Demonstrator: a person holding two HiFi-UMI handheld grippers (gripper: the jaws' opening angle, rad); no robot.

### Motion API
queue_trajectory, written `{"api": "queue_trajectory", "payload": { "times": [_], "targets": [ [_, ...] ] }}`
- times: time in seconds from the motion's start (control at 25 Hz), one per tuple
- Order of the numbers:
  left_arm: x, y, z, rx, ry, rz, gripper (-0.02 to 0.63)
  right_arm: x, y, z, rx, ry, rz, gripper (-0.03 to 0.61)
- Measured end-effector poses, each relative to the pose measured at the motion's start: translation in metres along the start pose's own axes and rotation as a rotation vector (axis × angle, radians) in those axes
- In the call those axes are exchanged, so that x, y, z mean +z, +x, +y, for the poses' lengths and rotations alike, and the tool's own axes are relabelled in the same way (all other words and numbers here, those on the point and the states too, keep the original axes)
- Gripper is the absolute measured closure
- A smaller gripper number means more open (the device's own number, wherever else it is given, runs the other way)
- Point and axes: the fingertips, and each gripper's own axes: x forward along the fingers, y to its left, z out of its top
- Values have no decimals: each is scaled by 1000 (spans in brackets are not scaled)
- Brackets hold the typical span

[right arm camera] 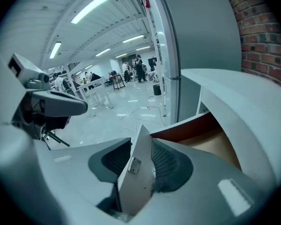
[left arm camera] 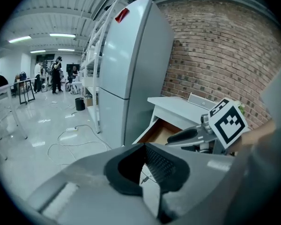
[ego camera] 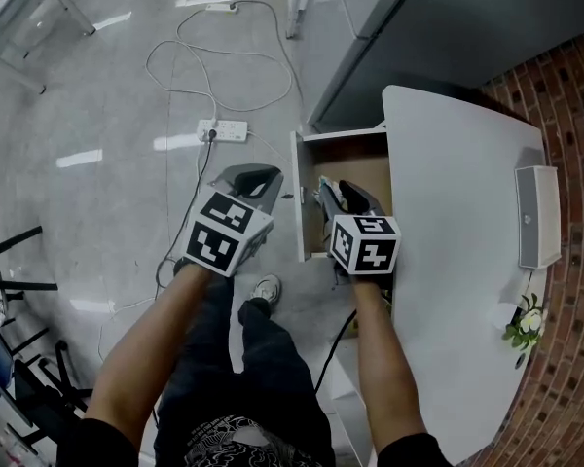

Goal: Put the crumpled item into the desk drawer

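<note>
The white desk (ego camera: 457, 232) has its drawer (ego camera: 355, 163) pulled out, showing a brown wooden bottom (right arm camera: 215, 142). My right gripper (ego camera: 331, 191) hangs over the drawer's left part, just inside its white front panel (ego camera: 298, 197). In the right gripper view that panel (right arm camera: 136, 172) stands in the gap of my right gripper (right arm camera: 140, 158), whose jaws are spread wide and open. My left gripper (ego camera: 258, 178) is outside the drawer, over the floor, jaws shut with nothing in them (left arm camera: 144, 161). I cannot make out a crumpled item in any view.
A tall grey cabinet (ego camera: 448, 27) stands beyond the desk. A power strip (ego camera: 222, 129) and cables lie on the floor. On the desk's right edge are a white box (ego camera: 537, 217) and small flowers (ego camera: 526, 324). The brick wall (ego camera: 574, 115) lies to the right. My shoe (ego camera: 266, 288) is below the drawer.
</note>
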Motion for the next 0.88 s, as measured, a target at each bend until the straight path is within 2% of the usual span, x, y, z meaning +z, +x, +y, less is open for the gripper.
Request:
{"api": "queue_trajectory", "payload": {
  "times": [0.28,0.6,0.88],
  "targets": [
    [42,-37,3,0,14,-64,611,50,-28,24,28,-59,-64,466],
    [106,-93,24,66,33,-155,611,132,-65,58,48,-121,-184,519],
    [135,-129,35,98,13,-187,611,181,-92,83,55,-145,-247,541]
  ]
}}
